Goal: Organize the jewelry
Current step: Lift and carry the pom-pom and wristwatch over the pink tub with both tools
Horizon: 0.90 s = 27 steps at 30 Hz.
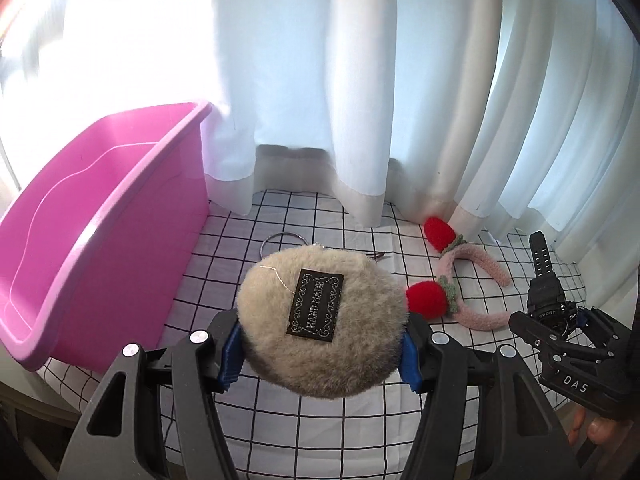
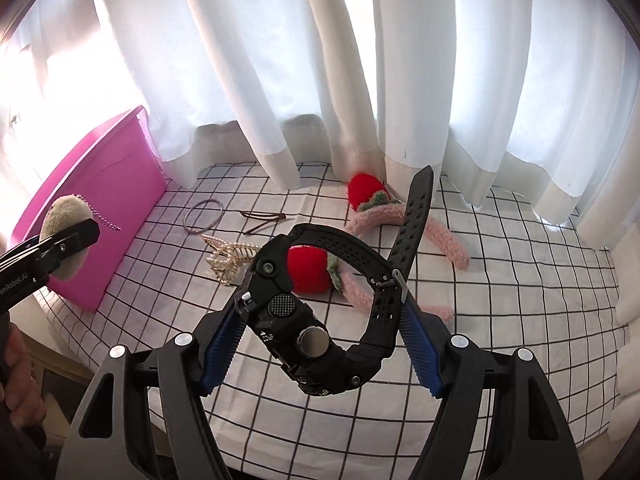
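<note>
Left wrist view: the left hand-held gripper (image 1: pixel 320 354) clamps a round fluffy pouch (image 1: pixel 320 320) at lower centre, beside the pink bin (image 1: pixel 120 216) at left. Right wrist view: the right hand-held gripper (image 2: pixel 320 340) pinches a black watch (image 2: pixel 320 300), strap tail pointing to the upper right, above the checked cloth (image 2: pixel 520 280) and strawberry headband (image 2: pixel 400 216).

Bin (image 2: pixel 92 216): far left, on the cloth (image 2: pixel 500 280).
Ring (image 2: pixel 203 216), hairpin (image 2: pixel 264 220): right of bin.
Hair claw (image 2: pixel 228 260): nearer than ring.
Headband (image 2: pixel 400 232): right of hairpin.
Curtain (image 2: pixel 320 60): behind everything.
</note>
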### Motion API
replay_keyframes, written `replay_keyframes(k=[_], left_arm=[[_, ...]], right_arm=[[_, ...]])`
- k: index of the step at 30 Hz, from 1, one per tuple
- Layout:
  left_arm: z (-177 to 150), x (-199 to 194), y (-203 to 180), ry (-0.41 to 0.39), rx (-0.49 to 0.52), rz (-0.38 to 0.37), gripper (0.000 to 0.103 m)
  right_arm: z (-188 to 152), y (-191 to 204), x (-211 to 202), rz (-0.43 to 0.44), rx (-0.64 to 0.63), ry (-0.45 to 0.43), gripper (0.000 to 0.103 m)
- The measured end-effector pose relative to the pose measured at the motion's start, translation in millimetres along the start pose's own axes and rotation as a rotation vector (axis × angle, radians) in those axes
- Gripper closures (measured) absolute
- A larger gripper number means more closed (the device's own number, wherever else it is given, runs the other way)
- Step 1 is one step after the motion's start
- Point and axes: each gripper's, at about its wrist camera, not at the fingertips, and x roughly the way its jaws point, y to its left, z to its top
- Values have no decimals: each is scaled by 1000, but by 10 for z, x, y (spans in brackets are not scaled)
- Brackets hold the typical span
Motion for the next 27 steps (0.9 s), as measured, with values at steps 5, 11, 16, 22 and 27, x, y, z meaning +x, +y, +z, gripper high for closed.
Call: replay_keyframes(k=[5,11,16,22,27], left_arm=[[288,-360,381,-95,-48,17,45],[594,-675,951,-166,-105,78,44],[807,-832,1525,-201,-138,168,44],[889,-852,2163,-191,-171,268,44],[778,-606,2563,-117,-225,300,44]], right_arm=[[396,474,-157,73,-59,-79,33],[883,1206,-201,191,-157,-156,33],[1283,1867,-122,299,-222,-184,33],[1566,2700,107,380,-336,-177,33],[1602,3290,405,405,-416,-114,33]])
